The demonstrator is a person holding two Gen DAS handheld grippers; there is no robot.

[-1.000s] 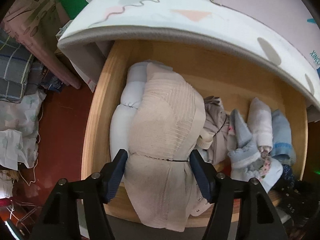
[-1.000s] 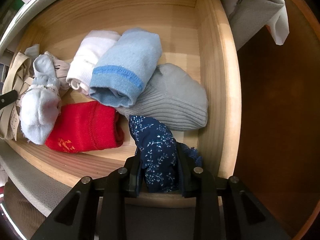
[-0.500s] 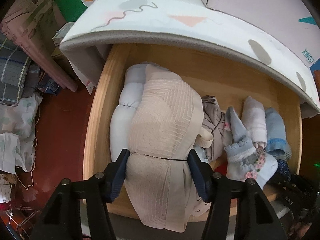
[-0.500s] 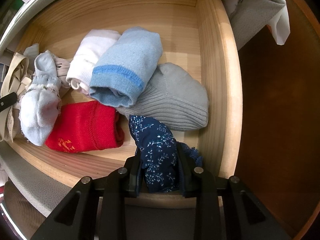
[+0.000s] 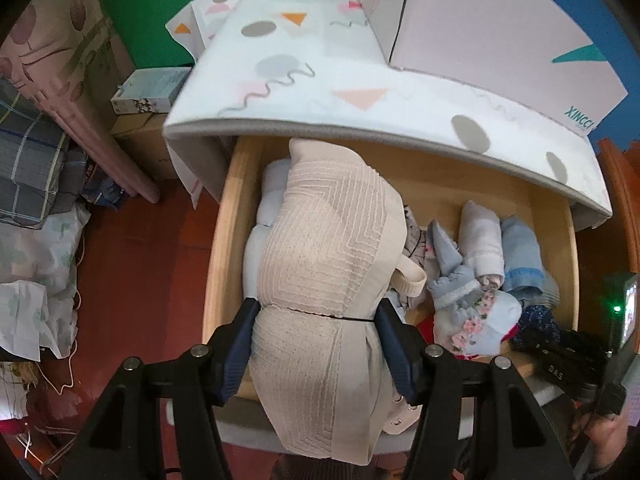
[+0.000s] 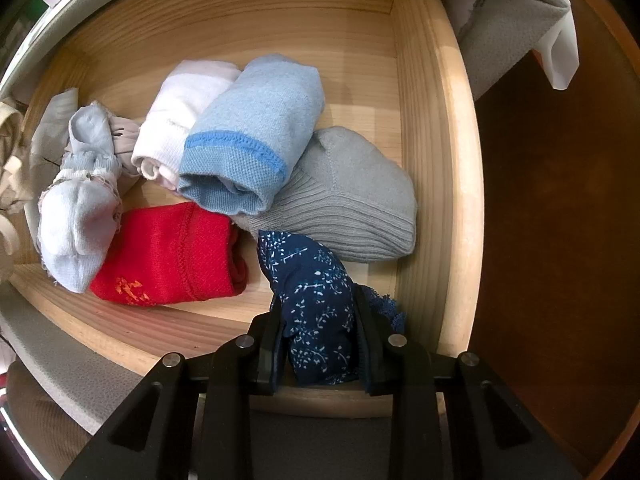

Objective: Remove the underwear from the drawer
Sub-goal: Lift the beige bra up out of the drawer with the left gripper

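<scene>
Gripping a beige ribbed undergarment (image 5: 320, 280), the left gripper (image 5: 316, 344) pinches it at the waist between both blue pads, and the cloth drapes over the front edge of the wooden drawer (image 5: 212, 264). On the other side, the right gripper (image 6: 318, 342) is clamped on navy floral underwear (image 6: 316, 300) in the drawer's near right corner, beside a red folded piece (image 6: 168, 256) and a grey ribbed sock (image 6: 352, 208)
</scene>
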